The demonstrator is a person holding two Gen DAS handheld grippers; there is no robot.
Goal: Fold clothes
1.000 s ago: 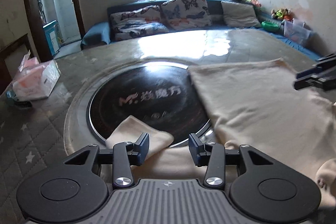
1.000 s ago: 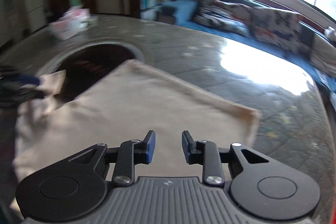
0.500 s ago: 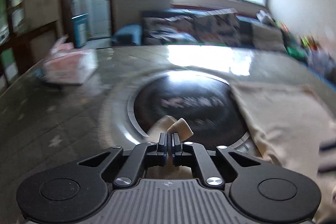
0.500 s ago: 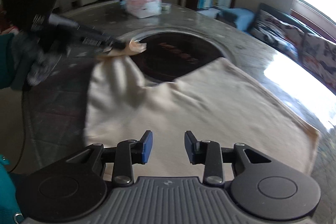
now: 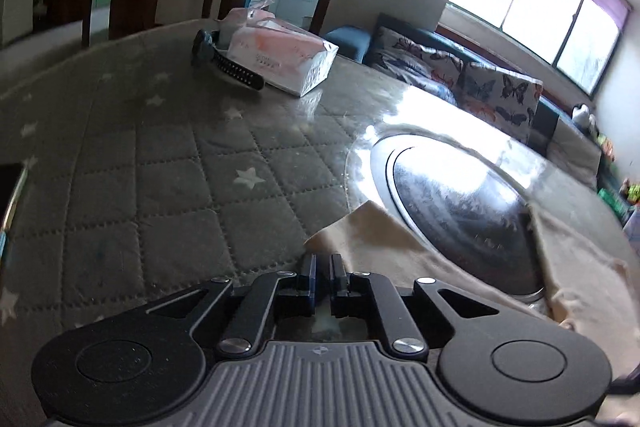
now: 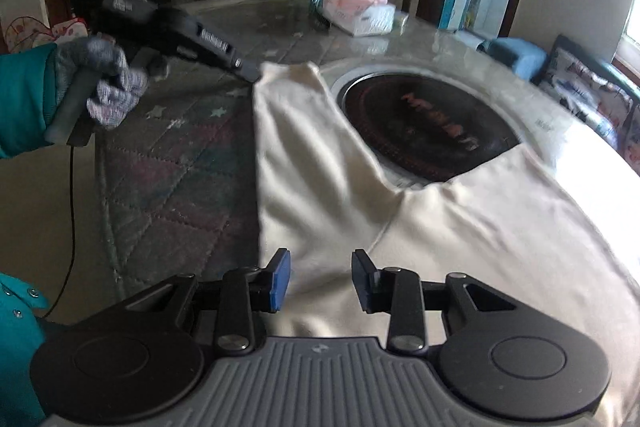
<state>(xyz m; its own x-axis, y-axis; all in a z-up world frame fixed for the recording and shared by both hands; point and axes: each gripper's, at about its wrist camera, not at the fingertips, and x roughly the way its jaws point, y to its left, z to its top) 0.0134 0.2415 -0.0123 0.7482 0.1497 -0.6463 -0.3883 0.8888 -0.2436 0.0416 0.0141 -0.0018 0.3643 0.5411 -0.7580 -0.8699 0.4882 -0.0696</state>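
A cream garment [image 6: 460, 227] lies spread on the round table, partly over the black round inset [image 6: 424, 123]. Its sleeve [image 6: 304, 131] is stretched out to the left. My left gripper [image 5: 323, 267] is shut on the sleeve's end [image 5: 360, 227]; in the right wrist view it [image 6: 252, 71] holds the sleeve's tip low over the quilted cover. My right gripper [image 6: 320, 277] is open and empty, just above the garment's near edge by the shoulder seam.
A pink and white tissue pack [image 5: 280, 55] [image 6: 360, 11] and a black strap [image 5: 236, 67] lie at the table's far side. The grey star-quilted cover [image 5: 160, 167] lies left of the inset. A sofa with butterfly cushions [image 5: 480, 87] stands behind the table.
My left gripper closed on the sleeve's end and pulled it out to the left, off the black inset onto the quilted cover. My right gripper swung left and stayed open.
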